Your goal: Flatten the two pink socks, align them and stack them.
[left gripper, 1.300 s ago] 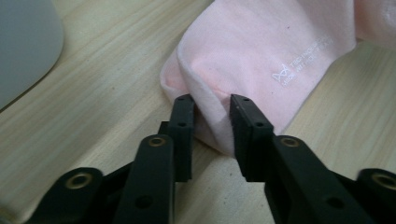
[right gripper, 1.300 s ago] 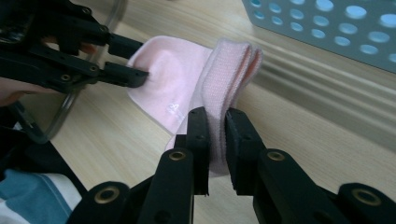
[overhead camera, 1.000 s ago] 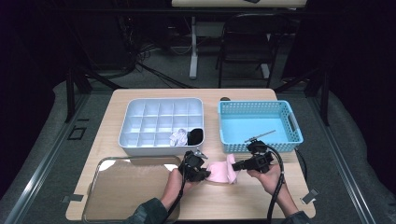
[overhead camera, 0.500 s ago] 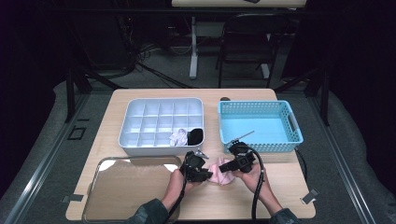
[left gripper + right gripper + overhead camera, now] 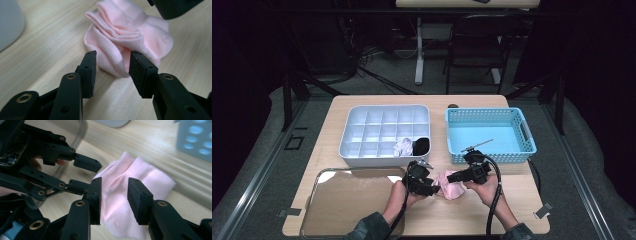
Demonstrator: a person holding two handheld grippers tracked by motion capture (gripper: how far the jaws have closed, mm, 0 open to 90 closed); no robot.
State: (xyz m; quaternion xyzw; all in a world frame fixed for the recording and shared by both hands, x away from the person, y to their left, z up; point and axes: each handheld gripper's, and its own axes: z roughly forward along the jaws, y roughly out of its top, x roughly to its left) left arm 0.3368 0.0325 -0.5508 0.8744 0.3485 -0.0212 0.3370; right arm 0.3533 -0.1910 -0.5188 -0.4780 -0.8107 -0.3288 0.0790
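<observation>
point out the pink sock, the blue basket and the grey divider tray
pink sock (image 5: 130,37): left gripper view, folded ribbed cuff
blue basket (image 5: 490,116): high view, far rim
grey divider tray (image 5: 384,160): high view, near wall

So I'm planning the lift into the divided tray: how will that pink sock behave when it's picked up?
The pink sock lies bunched in soft folds, so it will probably hang limp and unfold when lifted. It looks thin and light, likely easy to carry. Its knit surface should grip the left tool's pads rather than slip, though one pinched layer may drag the rest.

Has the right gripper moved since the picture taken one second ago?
Yes. In the high view the right gripper has shifted left, away from the blue basket and toward the pink sock; its jaws have just been opening.
</observation>
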